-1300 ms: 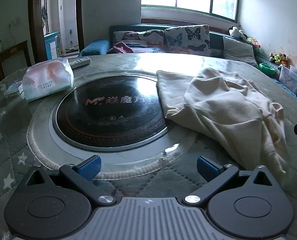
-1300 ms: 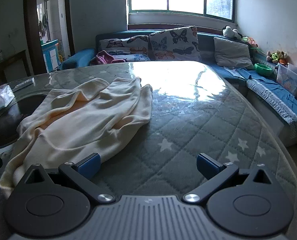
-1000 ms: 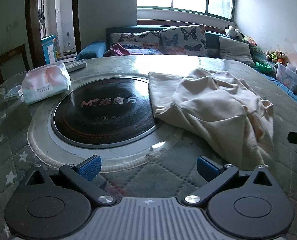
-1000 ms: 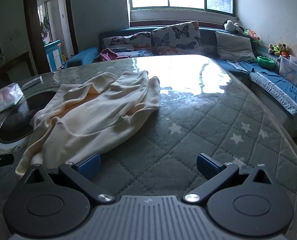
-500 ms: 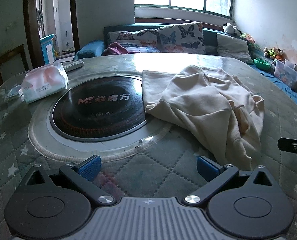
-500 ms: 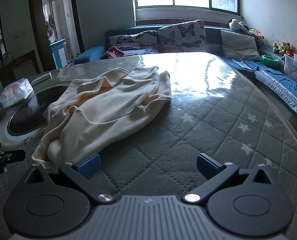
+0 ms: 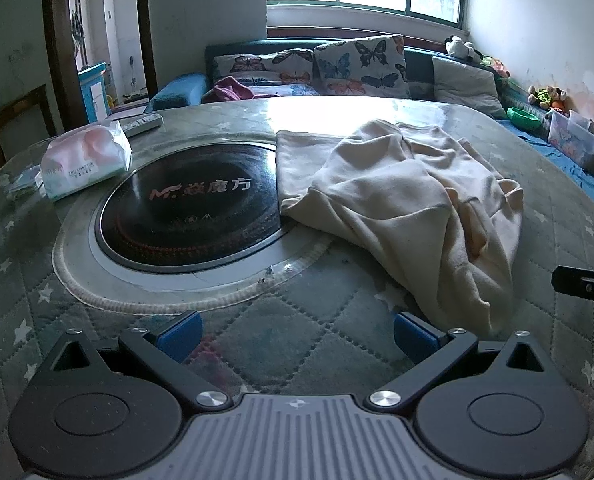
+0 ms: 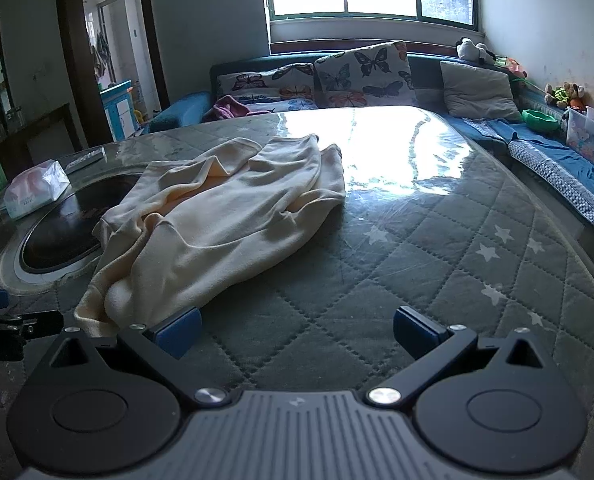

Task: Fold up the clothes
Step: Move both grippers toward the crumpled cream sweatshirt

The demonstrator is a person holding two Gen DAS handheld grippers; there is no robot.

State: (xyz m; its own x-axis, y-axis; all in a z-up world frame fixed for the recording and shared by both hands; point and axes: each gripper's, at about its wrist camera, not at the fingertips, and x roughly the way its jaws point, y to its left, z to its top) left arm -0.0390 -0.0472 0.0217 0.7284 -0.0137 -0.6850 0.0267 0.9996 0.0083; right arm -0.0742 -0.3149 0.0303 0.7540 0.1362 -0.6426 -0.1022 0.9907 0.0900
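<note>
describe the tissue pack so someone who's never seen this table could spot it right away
Start at the round table with its grey-green star-quilted cover and find the black circular cooktop set into it. Just off the cooktop's far-left edge, on the side away from the cream garment, lies the tissue pack. It is a soft, crinkly plastic pack, white and pink, puffier than the flat remote control behind it.

I'm seeing a cream garment [image 7: 409, 200] lying at two o'clock of the black cooktop [image 7: 189, 216] with red lettering. The table cover [image 8: 437, 264] is showing grey-green quilting with white stars; my pads [image 7: 179, 334] are looking blue; the cushions [image 8: 361, 76] possibly butterfly-printed.
</note>
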